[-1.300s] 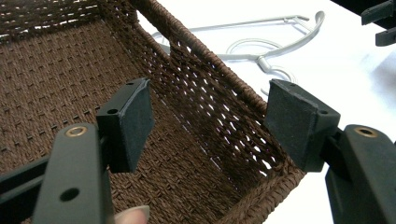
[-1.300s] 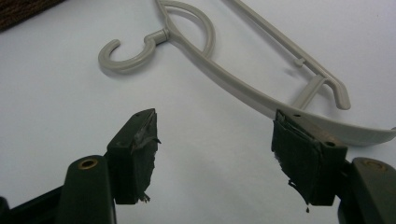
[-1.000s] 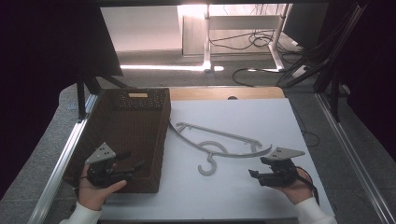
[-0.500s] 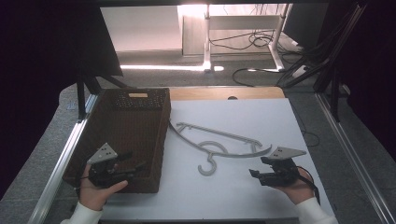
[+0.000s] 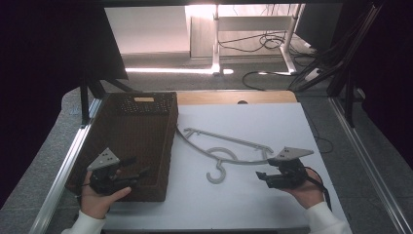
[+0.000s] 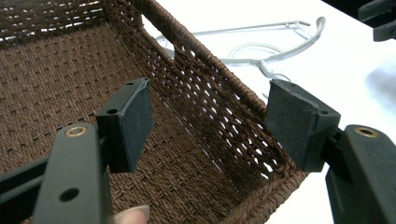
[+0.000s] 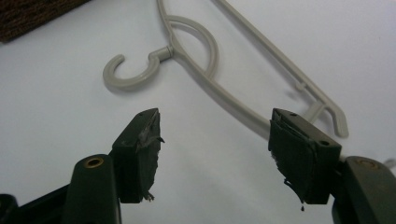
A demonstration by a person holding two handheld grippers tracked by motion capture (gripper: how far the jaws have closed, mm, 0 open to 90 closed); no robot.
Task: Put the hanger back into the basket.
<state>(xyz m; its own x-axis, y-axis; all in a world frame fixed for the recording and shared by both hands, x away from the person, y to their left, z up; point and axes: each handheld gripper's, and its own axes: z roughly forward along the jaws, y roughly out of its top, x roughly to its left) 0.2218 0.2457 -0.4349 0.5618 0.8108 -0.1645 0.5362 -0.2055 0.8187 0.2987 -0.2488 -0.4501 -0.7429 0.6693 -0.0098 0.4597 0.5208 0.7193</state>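
Note:
A grey plastic hanger point(image 5: 243, 145) lies flat on the white table top point(image 5: 272, 117), its hook toward the near edge. My right gripper point(image 5: 263, 169) is just right of the hook, pointing left. In the right gripper view it point(image 7: 215, 126) stands open; its jaws have just closed a little, nothing between them, and the hanger point(image 7: 219, 88) lies just beyond. My left gripper point(image 5: 139, 165) hovers over the near right part of a brown woven basket point(image 5: 168, 141). It point(image 6: 205, 100) stands open above the basket's wall point(image 6: 205, 88), holding nothing.
The basket is empty inside. Metal rails point(image 5: 73, 151) run along both sides of the table. Beyond the far edge are a table leg and cables on the floor point(image 5: 272, 44). The right gripper point(image 6: 378, 18) shows at the top right of the left gripper view.

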